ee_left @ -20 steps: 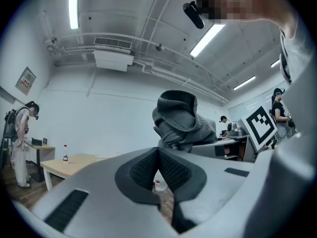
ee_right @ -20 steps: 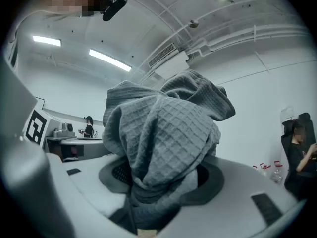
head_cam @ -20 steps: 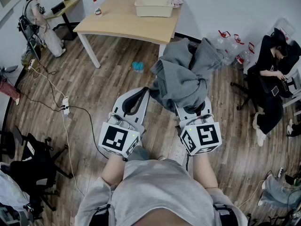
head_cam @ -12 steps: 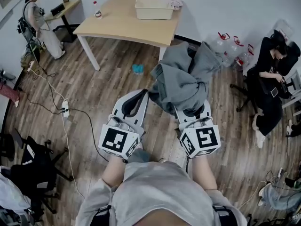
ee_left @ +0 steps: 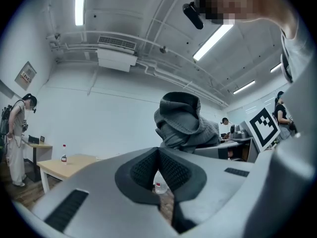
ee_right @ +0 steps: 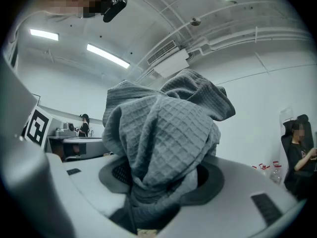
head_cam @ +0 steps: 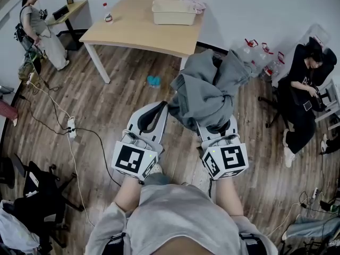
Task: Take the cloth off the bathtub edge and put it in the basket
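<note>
Head view shows the right gripper (head_cam: 215,126) clamping the bunched grey cloth (head_cam: 204,89), its long axis running forward, away from the person. Beside it, the left gripper (head_cam: 158,108) has its jaws together

Cloth (ee_right: 163,143) covers right hand-held gripper (ee_right: 161,178) pads; basket (head_cam: 173,16) contents indiscernible.

Head view steeply downward from above, gripper views close, angled upward, all three sharing the cloth (head_cam: 204,92)

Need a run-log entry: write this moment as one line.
right gripper: shut on grey cloth | left gripper: shut, empty | basket: far, on table
</note>
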Tool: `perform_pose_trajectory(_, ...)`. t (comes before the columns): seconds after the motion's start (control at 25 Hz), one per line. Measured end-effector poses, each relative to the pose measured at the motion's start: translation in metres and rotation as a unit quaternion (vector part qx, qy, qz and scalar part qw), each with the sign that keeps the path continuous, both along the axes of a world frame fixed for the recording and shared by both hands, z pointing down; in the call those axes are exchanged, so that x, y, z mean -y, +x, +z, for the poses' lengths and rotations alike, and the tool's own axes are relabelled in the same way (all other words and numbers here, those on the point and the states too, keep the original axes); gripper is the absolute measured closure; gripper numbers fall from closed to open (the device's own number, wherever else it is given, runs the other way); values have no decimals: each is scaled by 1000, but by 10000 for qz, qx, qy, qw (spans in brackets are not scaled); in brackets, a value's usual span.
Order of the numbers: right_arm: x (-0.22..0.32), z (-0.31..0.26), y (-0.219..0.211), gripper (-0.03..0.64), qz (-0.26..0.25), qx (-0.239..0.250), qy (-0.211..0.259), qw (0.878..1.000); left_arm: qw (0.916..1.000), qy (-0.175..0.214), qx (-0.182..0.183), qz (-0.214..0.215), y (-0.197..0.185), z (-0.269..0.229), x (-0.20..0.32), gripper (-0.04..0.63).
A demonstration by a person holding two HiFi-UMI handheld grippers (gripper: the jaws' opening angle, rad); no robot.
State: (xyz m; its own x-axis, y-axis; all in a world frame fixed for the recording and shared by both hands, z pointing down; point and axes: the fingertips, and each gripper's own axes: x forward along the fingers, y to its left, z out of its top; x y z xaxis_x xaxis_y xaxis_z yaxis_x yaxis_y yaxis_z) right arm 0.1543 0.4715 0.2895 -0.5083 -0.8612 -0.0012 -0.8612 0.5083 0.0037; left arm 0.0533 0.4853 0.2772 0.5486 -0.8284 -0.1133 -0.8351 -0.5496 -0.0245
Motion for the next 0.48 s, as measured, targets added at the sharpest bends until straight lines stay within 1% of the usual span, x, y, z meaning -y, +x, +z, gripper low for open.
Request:
perform_pose_trajectory(0.24,27,-1,-28,373,42,99,21,9999,9999,77,54,92,-29,-6,30,598)
perform_pose_trajectory(0.48,47,3,-54,373,164,2,125,9998,9995,178,102,232,-56,-6,56,598)
